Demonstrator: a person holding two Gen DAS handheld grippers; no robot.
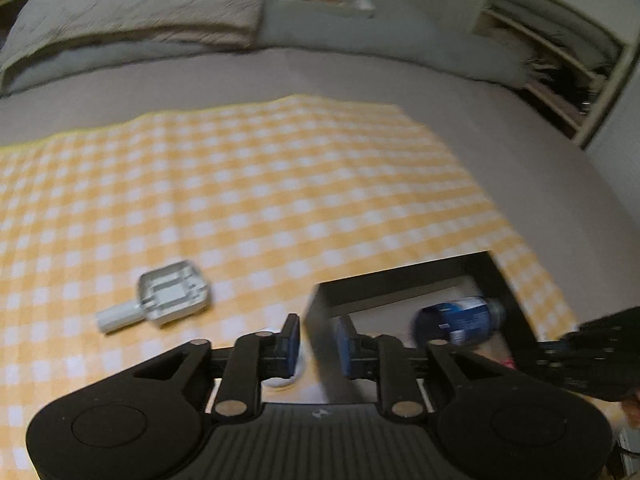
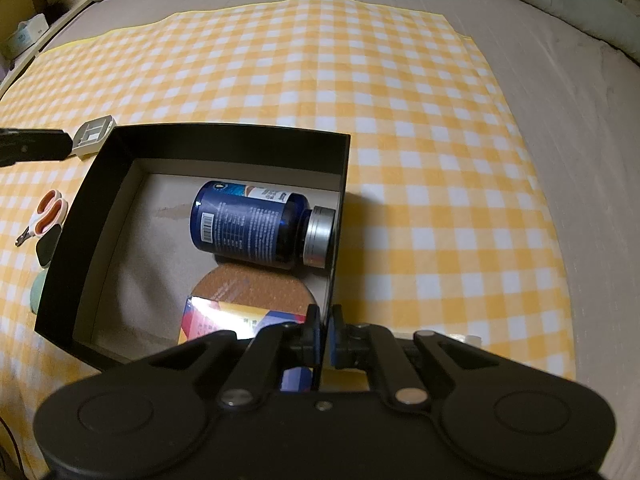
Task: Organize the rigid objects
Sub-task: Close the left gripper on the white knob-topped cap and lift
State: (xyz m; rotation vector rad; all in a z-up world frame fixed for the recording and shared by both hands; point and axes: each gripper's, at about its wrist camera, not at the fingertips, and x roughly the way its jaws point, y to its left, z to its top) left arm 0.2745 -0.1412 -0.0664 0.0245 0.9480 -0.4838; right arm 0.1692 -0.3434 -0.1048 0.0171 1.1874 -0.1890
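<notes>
Right tongs (image 2: 325, 334) clamped on the right wall of the black box (image 2: 224, 136). Left tongs (image 1: 318, 342) spread apart astride the box's left wall, not pinching it. Inside, lying on its side against the right wall: blue bottle (image 2: 256, 226); nearer, cork disc (image 2: 252, 288) and colourful carton (image 2: 224, 318). Beyond the left wall, on the checked cloth (image 2: 360, 80) over the bed (image 2: 580, 120): grey plastic piece (image 1: 172, 296), small scissors (image 2: 46, 214).

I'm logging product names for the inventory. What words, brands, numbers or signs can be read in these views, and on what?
No text can be read.
Blue bottle lying in the black box: white print and a barcode on its label, too small to read.
Colourful carton in the box: small print, too blurred to read.
Left gripper housing: a small pale mark, not readable.
Grey plastic part on the checkered cloth: no marking visible.
</notes>
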